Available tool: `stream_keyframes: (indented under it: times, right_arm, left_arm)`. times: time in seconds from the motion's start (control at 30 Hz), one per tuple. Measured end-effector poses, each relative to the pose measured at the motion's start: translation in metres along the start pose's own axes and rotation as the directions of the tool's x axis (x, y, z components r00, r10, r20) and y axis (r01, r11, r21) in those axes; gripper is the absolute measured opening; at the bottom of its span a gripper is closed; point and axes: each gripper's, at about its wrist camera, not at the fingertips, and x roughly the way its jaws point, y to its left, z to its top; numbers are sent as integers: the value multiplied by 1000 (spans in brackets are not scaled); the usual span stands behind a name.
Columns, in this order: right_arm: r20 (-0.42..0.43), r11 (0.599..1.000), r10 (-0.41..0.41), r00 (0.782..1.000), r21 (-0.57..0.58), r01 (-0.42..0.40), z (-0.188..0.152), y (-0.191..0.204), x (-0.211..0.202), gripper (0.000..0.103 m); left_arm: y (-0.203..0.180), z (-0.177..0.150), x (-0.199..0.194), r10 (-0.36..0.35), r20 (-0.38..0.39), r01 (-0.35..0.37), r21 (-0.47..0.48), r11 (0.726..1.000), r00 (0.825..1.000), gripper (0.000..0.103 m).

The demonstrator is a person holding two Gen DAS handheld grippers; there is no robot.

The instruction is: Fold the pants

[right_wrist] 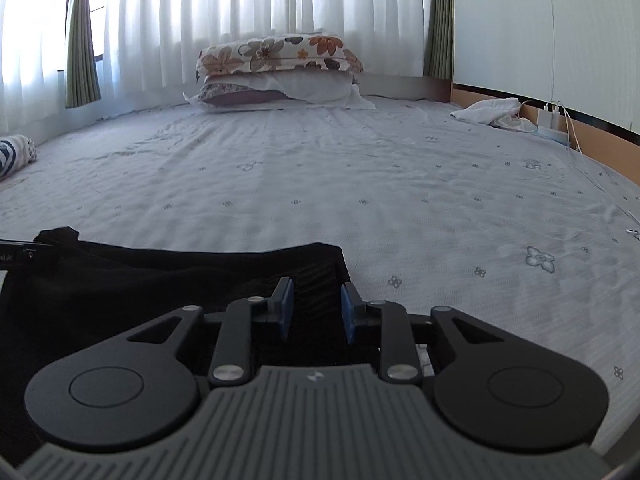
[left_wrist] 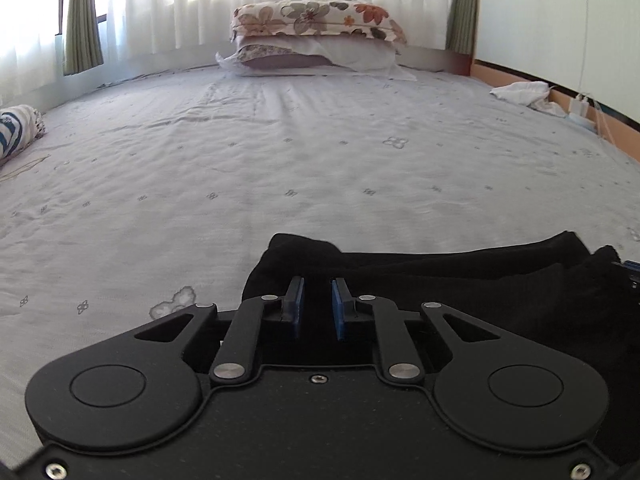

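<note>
Left gripper (left_wrist: 317, 304): pads slightly apart, over the pants' left end, gripping nothing.
Pants (left_wrist: 460, 280): black, on the bed (left_wrist: 320, 168), long axis running left-right between the 2 grippers.
Right gripper (right_wrist: 316, 306): spread, at the pants' right end.

Left gripper (left_wrist: 317, 300), lower centre: blue pads parted by a narrow gap over black pants (left_wrist: 460, 280) at lower right. Grey bedsheet (left_wrist: 280, 160) fills mid-frame. Stacked pillows (left_wrist: 316, 36), top centre. White cloth (left_wrist: 522, 94), upper right.
</note>
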Motion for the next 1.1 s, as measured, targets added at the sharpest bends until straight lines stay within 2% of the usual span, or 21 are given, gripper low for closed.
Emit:
stream_keyframes:
  times: [0.07,0.2,0.3,0.33,0.37,0.43,0.5,0.53,0.6,0.67,0.73,0.8,0.9,0.97,1.07,1.1]
  right_arm:
    - [1,1000,1,1000,22,-1,-5,-4,5,34]
    - [-2,998,8,1000,69,-8,-10,-14,10,43]
    - [-14,995,29,999,93,-28,-7,-19,10,56]
    - [-21,993,45,999,109,-43,-4,-22,9,63]
    - [-30,989,78,996,128,-74,-1,-27,7,76]
    - [-38,964,202,979,182,-192,6,-42,6,92]
    - [-27,942,270,962,214,-258,13,-55,5,94]
    - [-28,943,265,964,215,-253,16,-60,7,96]
    - [-39,955,235,971,197,-223,21,-65,14,97]
    - [-57,956,233,971,195,-218,23,-72,24,97]
    - [-72,950,252,965,210,-233,23,-75,34,97]
    - [-97,938,290,952,227,-262,20,-77,44,97]
    - [-143,914,370,918,232,-332,19,-77,58,97]
    - [-156,906,399,903,220,-362,20,-75,64,93]
    - [-186,884,453,872,220,-412,23,-71,76,83]
    - [-188,880,461,867,222,-420,24,-70,78,82]
  left_arm:
    - [8,-5,11,4,-4,-4,-30,1000,1000,8]
    - [13,-6,16,8,7,-8,-35,999,1000,8]
    - [14,-4,13,0,13,1,-46,999,1000,9]
    - [16,-3,10,-16,16,17,-54,998,1000,12]
    - [20,-2,5,-36,24,37,-70,997,999,18]
    - [28,1,-6,-34,57,40,-107,993,998,68]
    - [39,4,-15,2,103,11,-127,992,995,77]
    - [44,6,-16,6,106,7,-128,992,994,77]
    - [54,10,-10,-12,66,22,-149,989,998,77]
    - [63,11,3,-74,-12,71,-182,981,997,77]
    - [68,8,17,-141,-78,120,-219,968,987,77]
    - [71,4,26,-184,-85,158,-245,957,979,78]
    - [73,4,33,-195,-74,170,-254,952,978,79]
    - [72,7,38,-207,-66,182,-274,944,976,77]
    - [70,8,42,-227,-61,201,-281,938,972,63]
    - [69,8,43,-232,-61,207,-279,938,971,50]
